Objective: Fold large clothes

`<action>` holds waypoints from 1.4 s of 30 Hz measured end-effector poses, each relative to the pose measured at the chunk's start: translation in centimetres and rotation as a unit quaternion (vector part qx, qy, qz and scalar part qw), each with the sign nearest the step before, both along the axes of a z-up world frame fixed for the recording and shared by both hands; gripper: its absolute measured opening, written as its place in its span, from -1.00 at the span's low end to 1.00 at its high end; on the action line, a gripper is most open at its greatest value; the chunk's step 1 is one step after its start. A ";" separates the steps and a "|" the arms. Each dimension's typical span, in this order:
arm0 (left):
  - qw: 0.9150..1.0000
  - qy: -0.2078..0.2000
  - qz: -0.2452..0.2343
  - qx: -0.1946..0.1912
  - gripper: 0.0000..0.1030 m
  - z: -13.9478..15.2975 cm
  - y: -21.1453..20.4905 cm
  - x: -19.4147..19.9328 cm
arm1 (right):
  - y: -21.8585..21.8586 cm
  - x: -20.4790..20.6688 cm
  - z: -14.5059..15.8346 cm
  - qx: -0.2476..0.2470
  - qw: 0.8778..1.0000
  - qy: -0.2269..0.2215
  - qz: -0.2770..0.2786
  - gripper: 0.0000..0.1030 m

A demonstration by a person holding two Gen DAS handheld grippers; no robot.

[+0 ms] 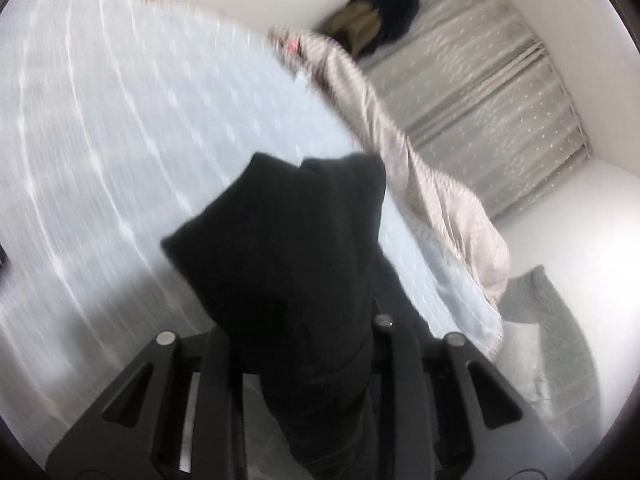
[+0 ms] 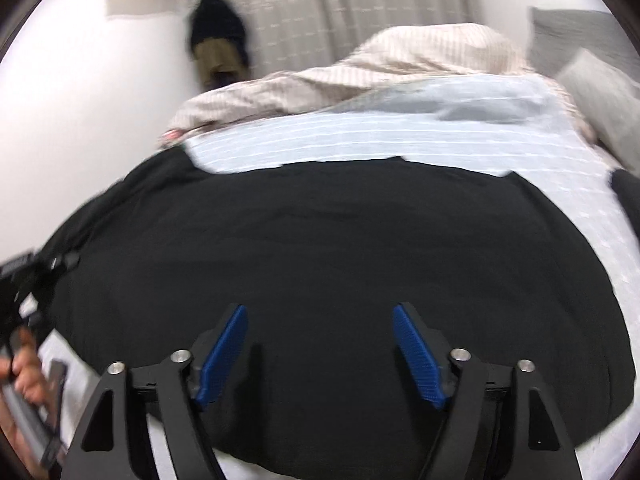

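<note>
A large black garment (image 2: 320, 232) lies spread over the pale blue striped bed sheet (image 2: 360, 140). My right gripper (image 2: 320, 312) hovers over its near part, blue pads (image 2: 224, 348) wide apart, open, with nothing pinched between them. In the left wrist view a bunched fold of the black garment (image 1: 280, 232) rises from between the fingers of my left gripper (image 1: 304, 320), which is shut on it. The cloth hides that gripper's fingertips. A person's hand (image 2: 24, 368) shows at the lower left edge of the right wrist view.
A beige striped duvet (image 2: 400, 60) is heaped along the far side of the bed, with grey pillows (image 2: 580, 40) at the far right. Grey curtains (image 1: 480, 92) and a white wall stand behind. A dark and olive item (image 1: 372, 20) hangs in the corner.
</note>
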State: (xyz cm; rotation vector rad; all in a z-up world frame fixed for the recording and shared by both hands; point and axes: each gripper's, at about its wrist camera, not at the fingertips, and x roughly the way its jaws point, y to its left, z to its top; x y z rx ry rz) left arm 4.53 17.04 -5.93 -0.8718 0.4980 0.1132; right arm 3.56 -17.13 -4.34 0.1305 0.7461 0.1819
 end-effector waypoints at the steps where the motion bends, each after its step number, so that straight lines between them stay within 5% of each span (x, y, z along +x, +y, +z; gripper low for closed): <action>1: 1.000 -0.012 0.012 0.017 -0.47 0.8 0.7 -0.5 | 0.8 0.1 -0.2 0.004 1.000 0.005 0.017 0.14; 4: 0.998 -0.035 0.020 0.048 -0.47 2.1 1.7 -1.1 | 3.8 0.8 -1.5 0.029 0.996 0.042 0.069 -0.43; 6: 0.997 -0.051 0.007 0.054 -0.47 2.6 1.4 -0.9 | 6.0 1.4 -2.8 0.054 0.990 0.073 0.106 -0.58; 12: 0.981 -0.128 -0.107 0.099 -0.48 4.9 -4.8 -1.3 | 9.4 3.9 -6.1 0.090 0.976 0.112 0.165 -0.59; 17: 0.949 -0.161 -0.253 0.096 -0.48 6.0 -11.5 -0.4 | 4.4 5.7 -5.9 0.244 0.942 0.173 0.153 -0.56; 19: 0.939 -0.155 -0.290 0.102 -0.48 5.9 -13.7 -0.1 | 1.2 5.9 -4.9 0.266 0.943 0.163 0.120 -0.46; 21: 0.925 -0.138 -0.332 0.122 -0.47 5.1 -16.4 0.1 | -2.5 5.7 -3.8 0.271 0.950 0.138 0.073 -0.24; 22: 0.916 -0.125 -0.356 0.138 -0.47 4.4 -18.2 0.4 | -4.6 5.5 -3.5 0.279 0.951 0.127 0.045 0.10; 24: 0.899 -0.097 -0.394 0.163 -0.46 2.7 -20.4 0.3 | -9.6 4.8 -3.2 0.307 0.946 0.105 -0.022 0.43; 29: 0.860 -0.023 -0.464 0.209 -0.46 -2.7 -24.7 0.4 | -17.4 3.3 -4.8 0.389 0.911 0.097 -0.098 0.42; 35: 0.844 -0.035 -0.476 0.247 -0.33 -1.8 -25.1 -1.7 | -14.6 3.9 -4.3 0.390 0.913 0.113 -0.049 0.45; 37: 0.829 -0.044 -0.504 0.237 0.02 -0.8 -24.7 -2.2 | -13.6 5.3 -4.1 0.380 0.915 0.126 -0.041 0.49; 41: 0.791 -0.067 -0.561 0.234 0.23 1.6 -23.3 -4.4 | -13.0 8.1 -4.2 0.383 0.912 0.146 -0.036 0.50; 42: 0.789 -0.070 -0.566 0.229 0.30 2.0 -22.9 -4.8 | -13.1 8.6 -4.2 0.384 0.910 0.152 -0.038 0.50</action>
